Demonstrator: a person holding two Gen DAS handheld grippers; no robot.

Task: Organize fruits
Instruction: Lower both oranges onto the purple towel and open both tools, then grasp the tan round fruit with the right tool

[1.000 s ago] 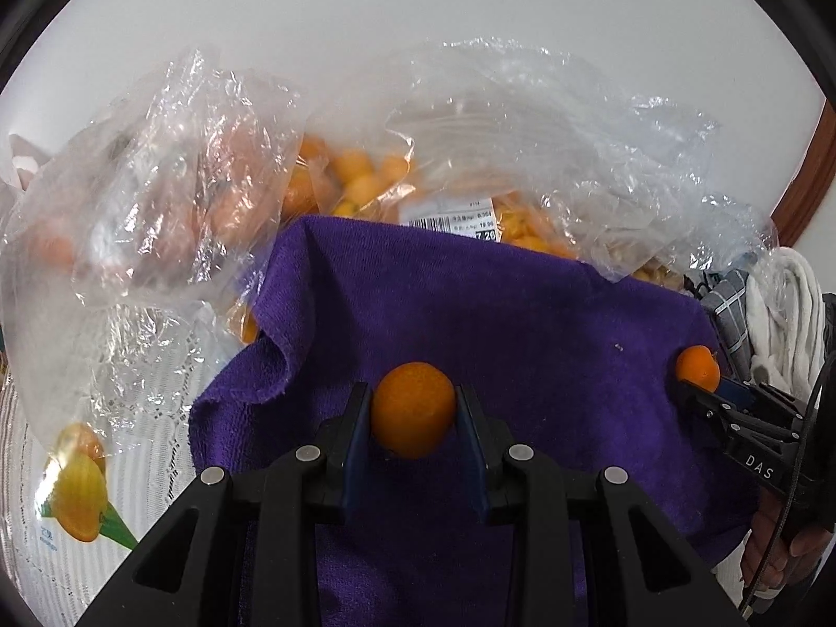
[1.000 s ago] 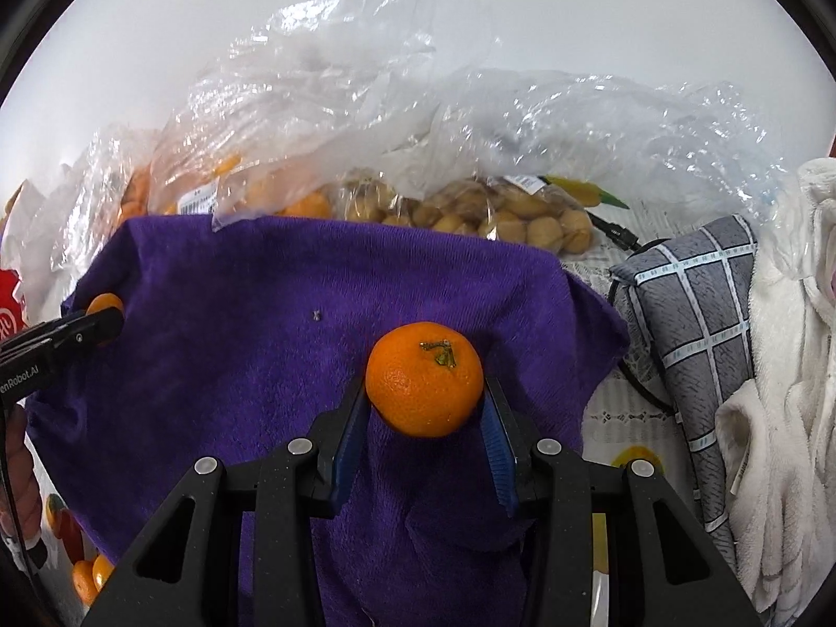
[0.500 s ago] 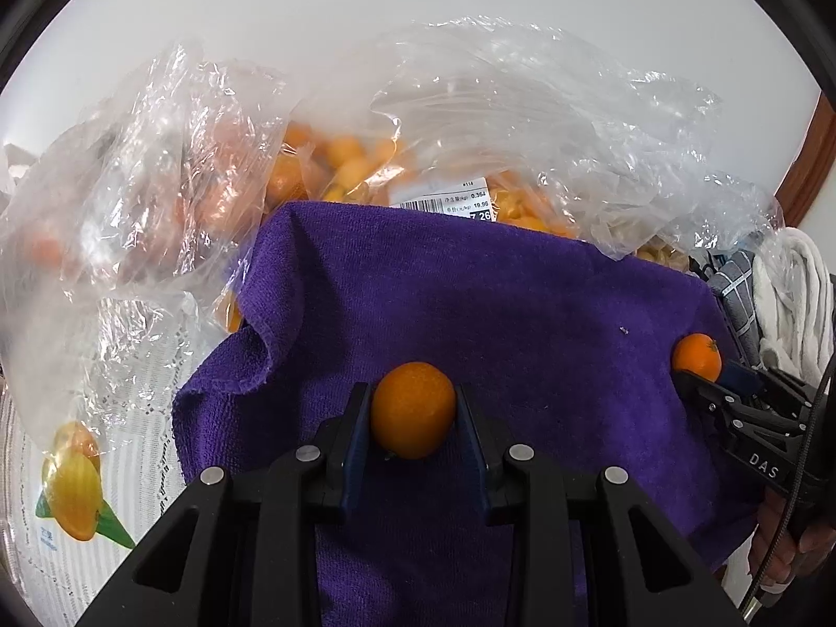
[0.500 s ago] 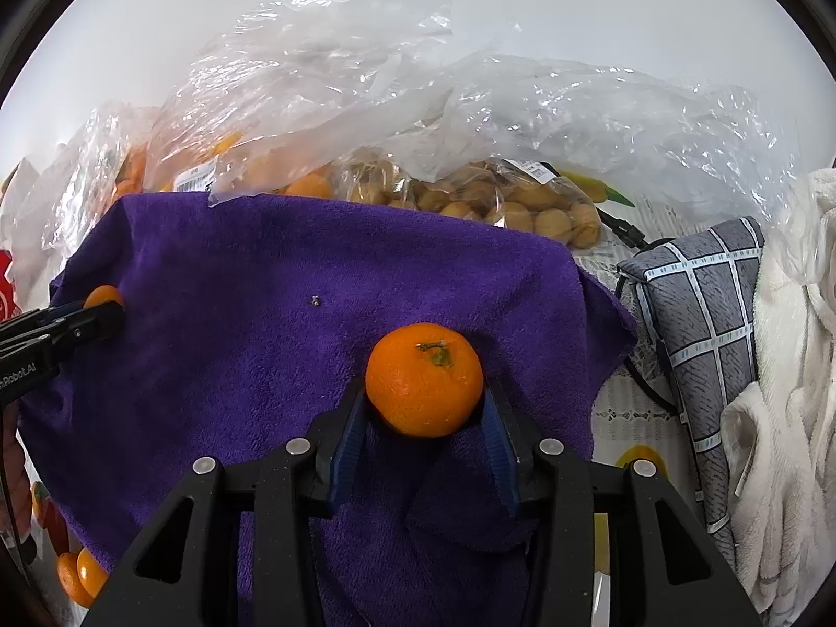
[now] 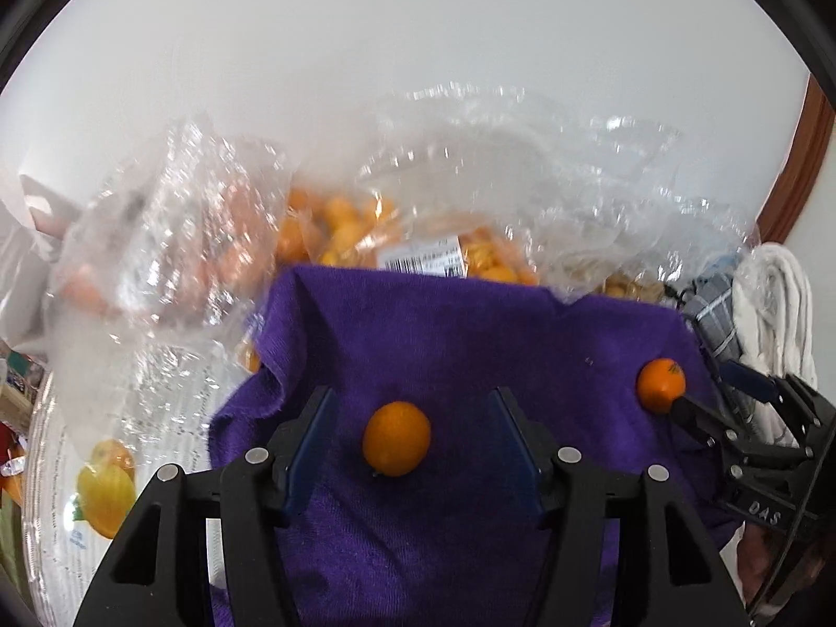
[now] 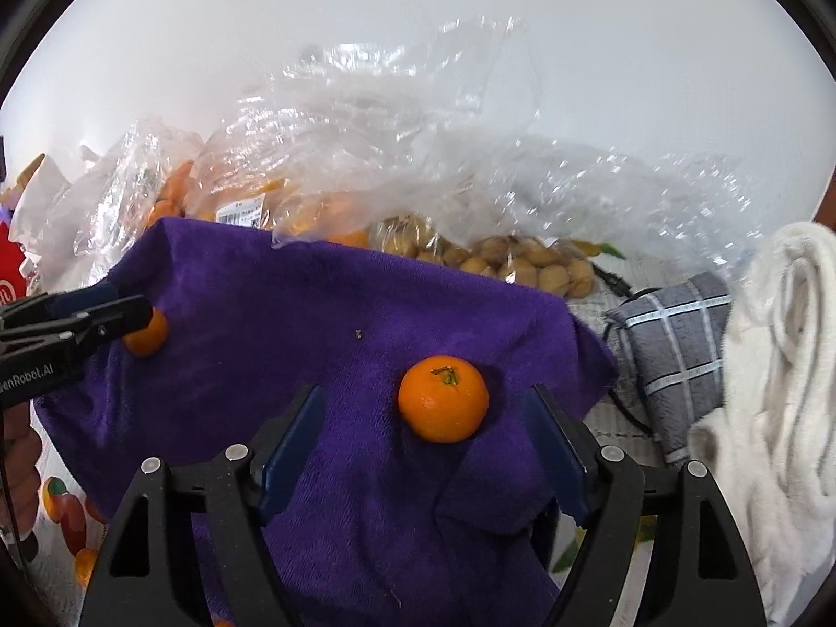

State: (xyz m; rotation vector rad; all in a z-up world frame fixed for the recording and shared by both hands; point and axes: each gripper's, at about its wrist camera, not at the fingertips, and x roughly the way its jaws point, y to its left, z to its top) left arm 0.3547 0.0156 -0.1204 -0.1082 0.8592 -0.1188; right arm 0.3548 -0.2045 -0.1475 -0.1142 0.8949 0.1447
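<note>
Two small oranges lie on a purple towel. The left orange rests between the jaws of my left gripper, which are opening and stand clear of it on both sides. The right orange, with a green stem on top, sits between the jaws of my right gripper. Those jaws are opening too and touch nothing. Each gripper shows at the edge of the other's view, beside its orange.
Clear plastic bags of small orange and tan fruits lie behind the towel. A grey checked cloth and a white towel sit at the right. A printed tablecloth shows at the left, a white wall behind.
Both grippers have let go of their oranges and their jaws have spread wide. Both have lifted and drawn back a little, leaving the oranges on the towel.
</note>
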